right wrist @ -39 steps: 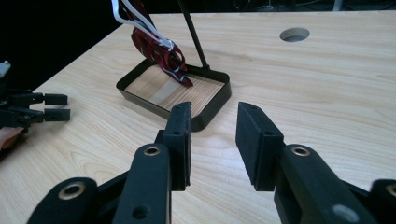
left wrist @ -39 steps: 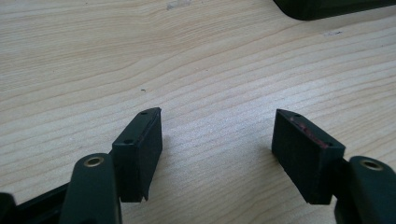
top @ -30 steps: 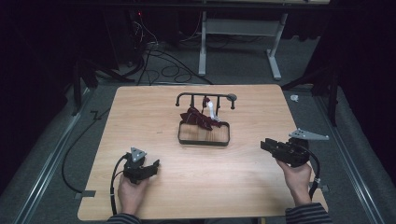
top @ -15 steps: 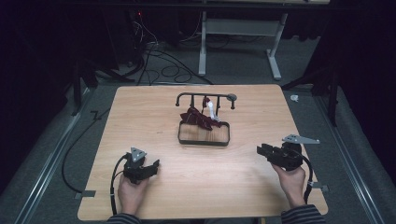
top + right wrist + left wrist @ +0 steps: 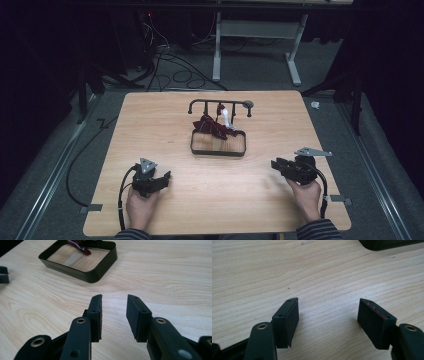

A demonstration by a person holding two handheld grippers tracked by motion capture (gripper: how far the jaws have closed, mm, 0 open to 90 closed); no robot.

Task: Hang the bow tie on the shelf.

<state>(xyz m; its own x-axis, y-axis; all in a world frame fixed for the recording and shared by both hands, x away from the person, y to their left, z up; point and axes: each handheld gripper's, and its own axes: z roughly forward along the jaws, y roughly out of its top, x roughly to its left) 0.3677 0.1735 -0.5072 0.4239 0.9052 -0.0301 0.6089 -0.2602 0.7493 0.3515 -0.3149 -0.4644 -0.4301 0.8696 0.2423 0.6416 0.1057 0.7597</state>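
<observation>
Tray: black, shallow, rounded-corner tray sits just beyond the middle of the tabletop, its wooden floor showing through; in the right gripper view the same tray lies ahead and to the left of the jaws.
Cloth: dark red cloth is draped over the tray's far wall, hanging partly inside; a red strip edged in white shows at the far end of the tray in the right gripper view.
Rack: black bar rack stands at the far side of the tray, touching or just behind it; a small white item hangs or leans under the bar, too small to identify, possibly a tag or clip.
Left tongs: left tongs rest low on the near-left part of the tabletop, held in the person's left hand, grey plate on top; in the left gripper view the left tongs stand wide apart over bare wood, holding nothing.
Right tongs: right tongs sit near the near-right edge in the right hand, pointing left toward the tray; in the right gripper view the right tongs show a narrow gap, holding nothing.
Spacing: both tongs are well apart from the tray and from each other.
Surroundings: cables lie on the grey floor beyond the tabletop.
</observation>
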